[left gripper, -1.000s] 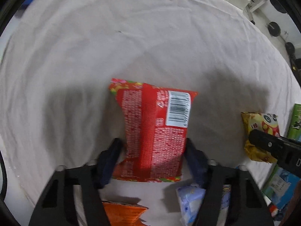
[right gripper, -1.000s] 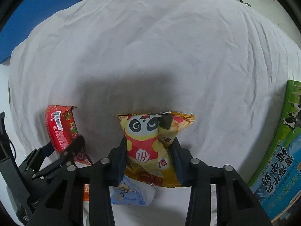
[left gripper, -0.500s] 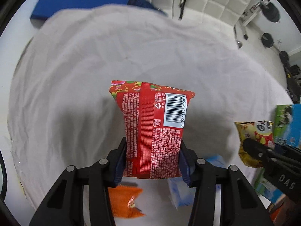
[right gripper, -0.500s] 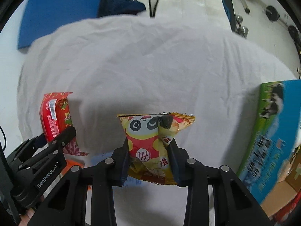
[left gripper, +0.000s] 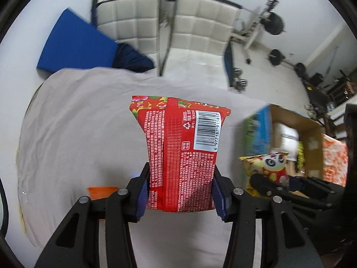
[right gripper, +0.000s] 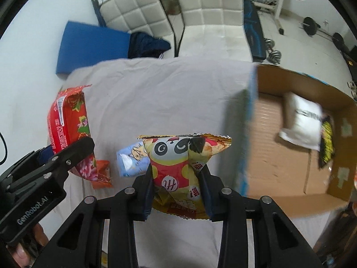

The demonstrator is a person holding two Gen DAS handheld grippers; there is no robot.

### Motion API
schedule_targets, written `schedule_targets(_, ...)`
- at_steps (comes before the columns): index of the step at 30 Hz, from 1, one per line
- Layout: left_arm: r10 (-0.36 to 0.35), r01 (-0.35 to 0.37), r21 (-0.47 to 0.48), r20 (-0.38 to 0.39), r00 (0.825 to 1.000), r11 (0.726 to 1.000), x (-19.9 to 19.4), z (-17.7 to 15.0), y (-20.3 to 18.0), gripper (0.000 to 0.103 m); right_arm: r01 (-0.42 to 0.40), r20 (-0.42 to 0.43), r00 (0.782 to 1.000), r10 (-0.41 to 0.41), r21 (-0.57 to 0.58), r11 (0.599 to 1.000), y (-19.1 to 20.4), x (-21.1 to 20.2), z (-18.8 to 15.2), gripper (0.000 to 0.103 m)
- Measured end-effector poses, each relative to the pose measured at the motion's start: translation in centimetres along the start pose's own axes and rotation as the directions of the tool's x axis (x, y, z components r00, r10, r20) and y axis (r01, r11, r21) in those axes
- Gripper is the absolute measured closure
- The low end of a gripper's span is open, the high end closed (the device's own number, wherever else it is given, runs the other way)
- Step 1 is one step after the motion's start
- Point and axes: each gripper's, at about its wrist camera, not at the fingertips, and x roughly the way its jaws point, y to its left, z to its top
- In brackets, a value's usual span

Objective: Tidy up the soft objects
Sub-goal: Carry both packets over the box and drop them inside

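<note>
My left gripper [left gripper: 179,192] is shut on a red snack bag [left gripper: 180,151] with a barcode and holds it upright above the cloth-covered table [left gripper: 78,122]. The bag also shows in the right wrist view [right gripper: 67,125]. My right gripper [right gripper: 177,189] is shut on a yellow panda snack bag [right gripper: 178,163], lifted above the table just left of the open cardboard box [right gripper: 290,156]. The panda bag also shows in the left wrist view [left gripper: 267,165].
An orange packet [right gripper: 101,174] and a light blue packet [right gripper: 131,158] lie on the cloth. The box holds a white bag [right gripper: 301,120] and a black-yellow packet [right gripper: 326,140]. Beyond the table are white chairs [right gripper: 200,0], a blue mat [right gripper: 89,44] and gym weights [right gripper: 274,54].
Both grippers have risen with their bags, and the view has tilted up to show the room. The right gripper has moved toward the open box.
</note>
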Motion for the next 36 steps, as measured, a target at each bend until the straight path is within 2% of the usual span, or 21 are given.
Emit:
schedule_targets(4, -0.06, 0.06, 0.046, 0.009, 0.998, 0.997, -2.1, -0.4, -4.2, 0.058, -0.006, 0.051, 0.999, 0.004, 0.039, 0.999, -3.8, -4.8, -2.7, 0.065)
schedule_targets(8, -0.122, 0.123, 0.105, -0.015, 0.992, 0.987, -2.8, -1.1, -9.5, 0.058, -0.004, 0.087, 0.996, -0.004, 0.095, 0.995, -9.0, -8.4, -5.3, 0.065)
schedule_targets(15, -0.152, 0.16, 0.171, -0.057, 0.987, 0.972, -1.7, -1.4, -17.1, 0.058, 0.029, 0.125, 0.991, -0.054, 0.188, 0.982, -17.7, -12.4, -7.9, 0.065)
schedule_targets(24, -0.117, 0.131, 0.198, -0.081, 0.99, 0.971, 0.7, -1.2, -22.9, 0.058, 0.08, 0.112, 0.988, -0.111, 0.249, 0.965, -26.4, -11.3, -8.5, 0.065)
schedule_targets(36, -0.056, 0.08, 0.173, -0.14, 0.989, 0.982, 6.9, 2.1, -25.3, 0.059, 0.134, 0.055, 0.987, -0.154, 0.261, 0.956, -31.8, -7.1, -6.9, 0.065)
